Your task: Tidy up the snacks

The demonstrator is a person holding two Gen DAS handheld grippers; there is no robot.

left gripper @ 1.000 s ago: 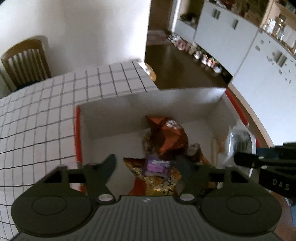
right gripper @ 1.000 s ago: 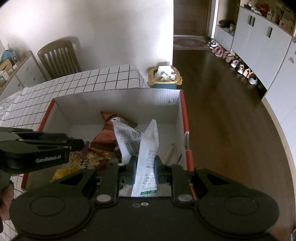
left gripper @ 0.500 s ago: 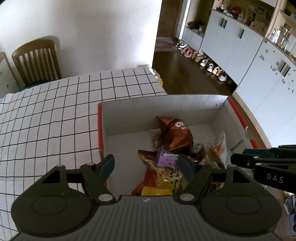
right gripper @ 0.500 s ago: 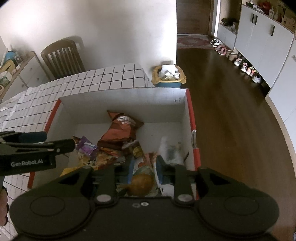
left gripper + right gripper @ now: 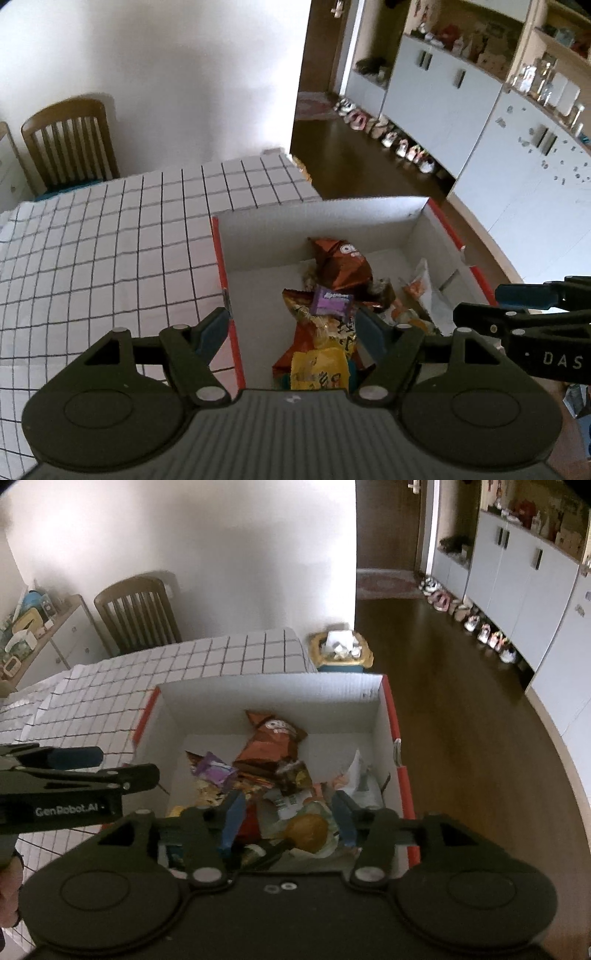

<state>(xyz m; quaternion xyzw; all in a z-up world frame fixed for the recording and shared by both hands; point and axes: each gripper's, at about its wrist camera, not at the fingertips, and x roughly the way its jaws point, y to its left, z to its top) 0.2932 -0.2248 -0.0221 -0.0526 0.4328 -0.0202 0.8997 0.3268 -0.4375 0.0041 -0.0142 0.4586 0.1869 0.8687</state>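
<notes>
The snacks lie heaped in the cardboard box (image 5: 271,698): a glossy brown foil bag (image 5: 271,740), a small purple packet (image 5: 214,770), a crinkled white pouch (image 5: 360,779), a yellow bag (image 5: 319,369); the box, white inside with red edges, sits at the corner of the table (image 5: 103,251) under a grid-checked cloth; no snack shows outside it, so sorting looks nearly done; the right gripper (image 5: 288,818) has just been opening its jaws, nothing pinched; the left gripper (image 5: 291,328) hangs open and empty.

L tool (image 5: 291,328): jaws wide, empty | R tool (image 5: 288,818): jaws just opening, nothing pinched, angled down
</notes>
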